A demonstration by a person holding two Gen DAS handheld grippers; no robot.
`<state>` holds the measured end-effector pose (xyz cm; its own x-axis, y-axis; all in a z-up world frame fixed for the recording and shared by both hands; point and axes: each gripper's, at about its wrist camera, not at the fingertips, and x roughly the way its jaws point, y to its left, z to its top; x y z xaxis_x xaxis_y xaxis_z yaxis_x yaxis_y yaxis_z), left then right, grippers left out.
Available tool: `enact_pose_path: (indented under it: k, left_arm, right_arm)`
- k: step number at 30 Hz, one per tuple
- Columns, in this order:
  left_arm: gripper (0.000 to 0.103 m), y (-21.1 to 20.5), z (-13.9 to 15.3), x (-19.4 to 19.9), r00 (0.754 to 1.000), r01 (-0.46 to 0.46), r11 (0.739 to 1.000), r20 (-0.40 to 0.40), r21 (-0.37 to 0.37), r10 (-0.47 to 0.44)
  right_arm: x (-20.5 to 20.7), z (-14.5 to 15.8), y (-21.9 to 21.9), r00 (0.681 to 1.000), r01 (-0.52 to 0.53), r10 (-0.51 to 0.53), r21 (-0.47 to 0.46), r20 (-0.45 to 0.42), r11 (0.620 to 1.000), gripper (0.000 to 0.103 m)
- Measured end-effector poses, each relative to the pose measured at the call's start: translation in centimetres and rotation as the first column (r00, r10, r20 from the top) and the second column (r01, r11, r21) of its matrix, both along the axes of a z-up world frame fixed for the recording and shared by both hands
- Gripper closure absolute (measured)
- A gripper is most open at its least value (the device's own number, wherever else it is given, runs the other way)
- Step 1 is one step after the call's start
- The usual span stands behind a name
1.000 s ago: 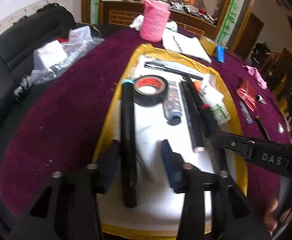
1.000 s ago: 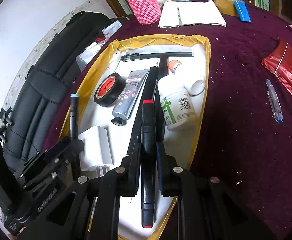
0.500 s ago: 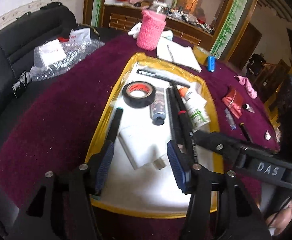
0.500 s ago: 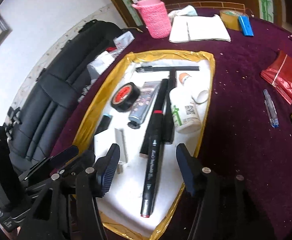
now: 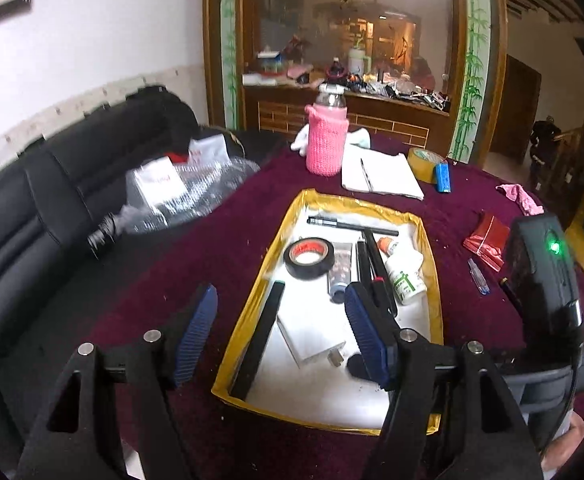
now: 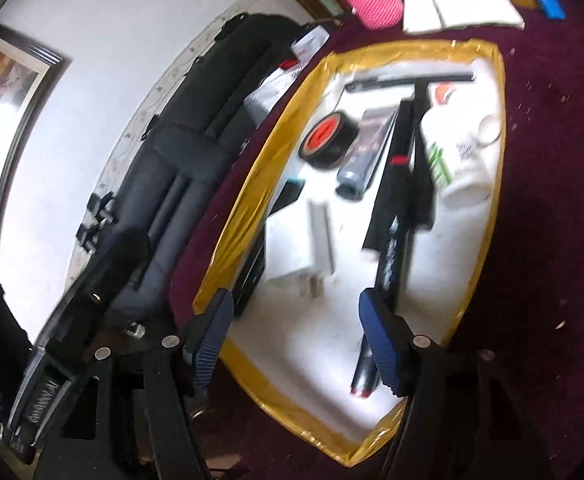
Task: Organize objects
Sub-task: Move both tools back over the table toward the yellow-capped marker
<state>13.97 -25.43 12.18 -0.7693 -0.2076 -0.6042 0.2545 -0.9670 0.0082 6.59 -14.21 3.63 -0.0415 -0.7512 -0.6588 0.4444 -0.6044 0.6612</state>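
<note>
Both markers that sat between my jaws a second ago now lie loose in the tray [image 5: 432,256], and both sets of jaws have just been opening with nothing between them. From the left, my left gripper [image 5: 279,332] has lifted back and stands spread above the tray's near left corner; the blue-tipped black marker [image 5: 261,340] lies along the left wall, its near end hidden in shadow. Beside it the white charger [image 5: 312,334] is partly covered by my right pad. Tape roll [image 5: 309,257], tube [image 5: 340,270] and white bottle [image 5: 406,276] crowd the far half. The red-banded marker [image 6: 390,240] runs toward me, its lower part cut off behind a pad [image 6: 380,340] of my right gripper [image 6: 296,336], which is also spread and empty. That view is blurred, so labels are unreadable. Bare white floor shows at the tray's near end; the yellow rim stands up all round. A red packet [image 5: 486,240] lies on the maroon cloth [image 5: 195,264] to the right.
</note>
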Motion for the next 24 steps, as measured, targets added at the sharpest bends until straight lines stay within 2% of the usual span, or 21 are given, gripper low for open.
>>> enact_pose_path:
  k: [4,8,16,24]
  left_arm:
    - [0.033,1.5,0.9,0.3,1.0,0.003,0.998,-0.018,-0.055,-0.004]
    - [0.028,3.2,1.8,0.6,0.999,0.005,0.995,-0.034,-0.103,-0.009]
    - [0.027,8.5,2.1,0.2,0.996,0.088,0.978,-0.001,-0.187,-0.089]
    - [0.027,14.3,1.4,-0.9,0.983,0.181,0.949,0.06,-0.26,-0.172]
  right_arm:
    - [0.6,0.7,0.9,1.0,-0.012,0.011,-0.015,-0.028,1.0,0.042]
    - [0.9,2.0,3.5,0.996,0.028,-0.029,-0.012,-0.086,1.0,0.041]
    - [0.1,3.5,11.7,0.967,0.191,-0.182,0.034,-0.177,0.981,0.038]
    - [-1.2,3.8,21.5,0.917,0.354,-0.338,0.043,-0.212,0.934,0.038]
